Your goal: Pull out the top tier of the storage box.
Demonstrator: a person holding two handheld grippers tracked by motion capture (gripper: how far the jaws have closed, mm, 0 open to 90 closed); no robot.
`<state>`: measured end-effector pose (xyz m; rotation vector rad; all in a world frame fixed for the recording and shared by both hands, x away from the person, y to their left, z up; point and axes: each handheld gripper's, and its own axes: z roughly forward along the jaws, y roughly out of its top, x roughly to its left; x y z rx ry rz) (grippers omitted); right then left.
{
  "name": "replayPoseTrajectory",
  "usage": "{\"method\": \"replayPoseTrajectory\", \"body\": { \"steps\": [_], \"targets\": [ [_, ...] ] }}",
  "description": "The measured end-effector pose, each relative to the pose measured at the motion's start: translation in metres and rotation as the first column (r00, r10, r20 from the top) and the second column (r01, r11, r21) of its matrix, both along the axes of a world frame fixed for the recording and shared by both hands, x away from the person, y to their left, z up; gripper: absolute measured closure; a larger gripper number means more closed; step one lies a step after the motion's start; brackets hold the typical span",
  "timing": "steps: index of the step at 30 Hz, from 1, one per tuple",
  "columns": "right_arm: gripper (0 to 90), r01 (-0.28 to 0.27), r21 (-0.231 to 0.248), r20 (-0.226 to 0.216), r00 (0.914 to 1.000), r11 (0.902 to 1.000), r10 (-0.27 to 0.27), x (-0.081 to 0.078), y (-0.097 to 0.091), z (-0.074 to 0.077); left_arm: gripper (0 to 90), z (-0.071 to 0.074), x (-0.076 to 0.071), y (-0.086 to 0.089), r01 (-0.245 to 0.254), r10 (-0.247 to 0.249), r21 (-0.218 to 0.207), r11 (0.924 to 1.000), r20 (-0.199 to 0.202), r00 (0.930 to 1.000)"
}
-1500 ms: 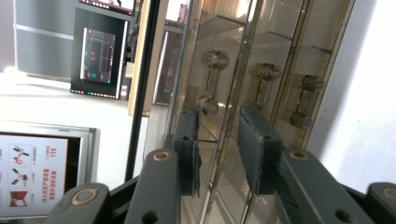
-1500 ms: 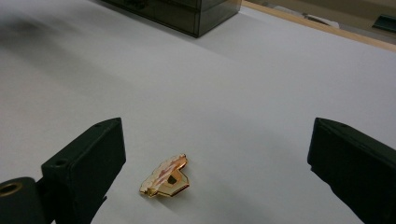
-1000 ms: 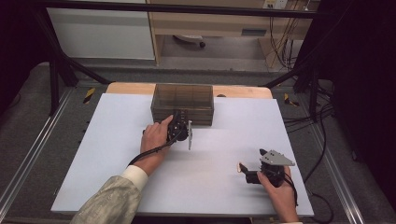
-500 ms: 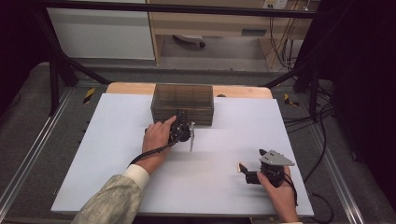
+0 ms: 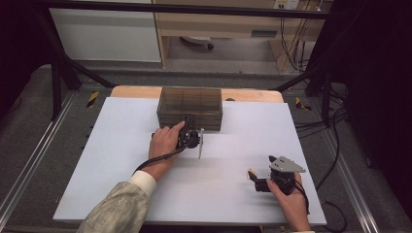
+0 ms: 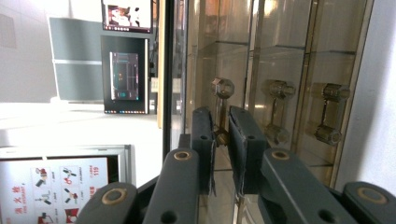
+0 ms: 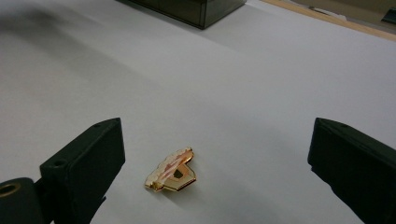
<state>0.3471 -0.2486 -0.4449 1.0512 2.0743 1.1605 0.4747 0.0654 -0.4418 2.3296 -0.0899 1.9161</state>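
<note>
The left gripper [image 5: 190, 127] is reaching to the front wall of the smoked plastic drawer box [image 5: 190, 108], which is standing at the far side of the white table [image 5: 121, 145]. In the left gripper view its jaws have just been closing and are now pinching the small drawer handle [image 6: 221, 112]; the lower end of this handle is disappearing between the pads, so only its top knob is clearly showing. Two more handles [image 6: 280, 109] are showing dimly through the brown plastic.

The right gripper [image 5: 257, 182] is resting near the table's front right corner with its jaws standing wide apart. A small gold pin [image 7: 172, 170] is lying on the table between them, touching neither; in the high view it is hard to make out.
</note>
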Motion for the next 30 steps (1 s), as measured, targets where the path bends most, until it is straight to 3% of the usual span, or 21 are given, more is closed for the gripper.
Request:
{"method": "replayPoseTrajectory", "body": {
  "steps": [30],
  "targets": [
    [4.2,0.003,-0.003,0.002,1.0,1.0,-0.003,0.0,0.0,0.0,80.6,0.005,-0.034,0.003,0.015,-0.019,-0.066,0.9977,-0.049,0.9986]
  ]
}}
